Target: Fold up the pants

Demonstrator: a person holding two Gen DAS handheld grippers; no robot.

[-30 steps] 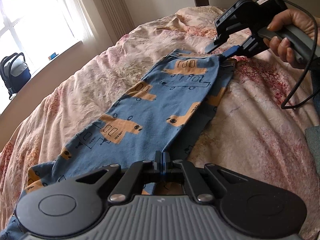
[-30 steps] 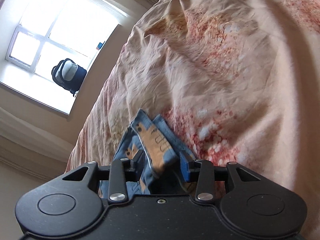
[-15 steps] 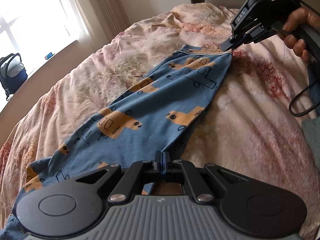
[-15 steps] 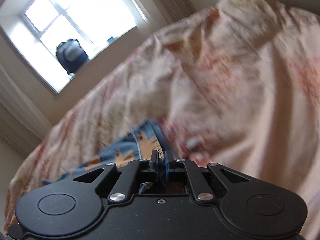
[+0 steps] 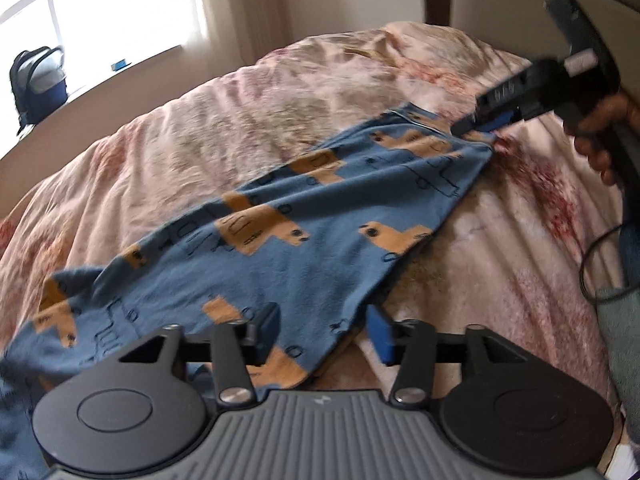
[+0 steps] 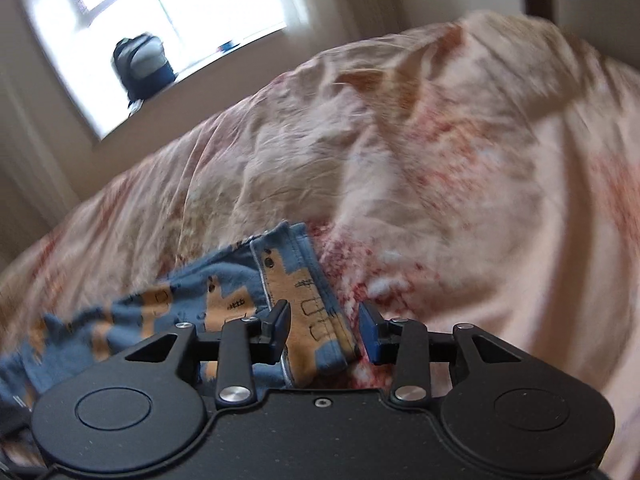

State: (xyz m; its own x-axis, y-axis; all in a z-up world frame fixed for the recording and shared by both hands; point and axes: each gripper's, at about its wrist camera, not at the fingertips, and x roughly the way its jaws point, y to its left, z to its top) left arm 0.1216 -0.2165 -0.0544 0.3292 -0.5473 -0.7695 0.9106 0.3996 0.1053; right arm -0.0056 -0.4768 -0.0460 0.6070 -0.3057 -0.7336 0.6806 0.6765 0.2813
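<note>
Blue pants (image 5: 304, 240) with orange vehicle prints lie stretched across the pink bedspread (image 5: 248, 120), one leg folded over the other. My left gripper (image 5: 324, 334) is open, its jaws apart around the near edge of the pants. My right gripper (image 5: 486, 122) sits at the far waistband corner in the left wrist view. In the right wrist view the right gripper (image 6: 323, 330) is open, with the waistband (image 6: 304, 300) lying loose between its jaws.
A dark backpack (image 5: 38, 80) stands on the window sill at the far left. The person's hand (image 5: 600, 136) holds the right gripper, with a black cable (image 5: 592, 264) trailing over the bed's right side.
Both grippers were shut on the pants half a second ago and have now opened, letting the cloth go. The pants have settled flatter on the bed.
</note>
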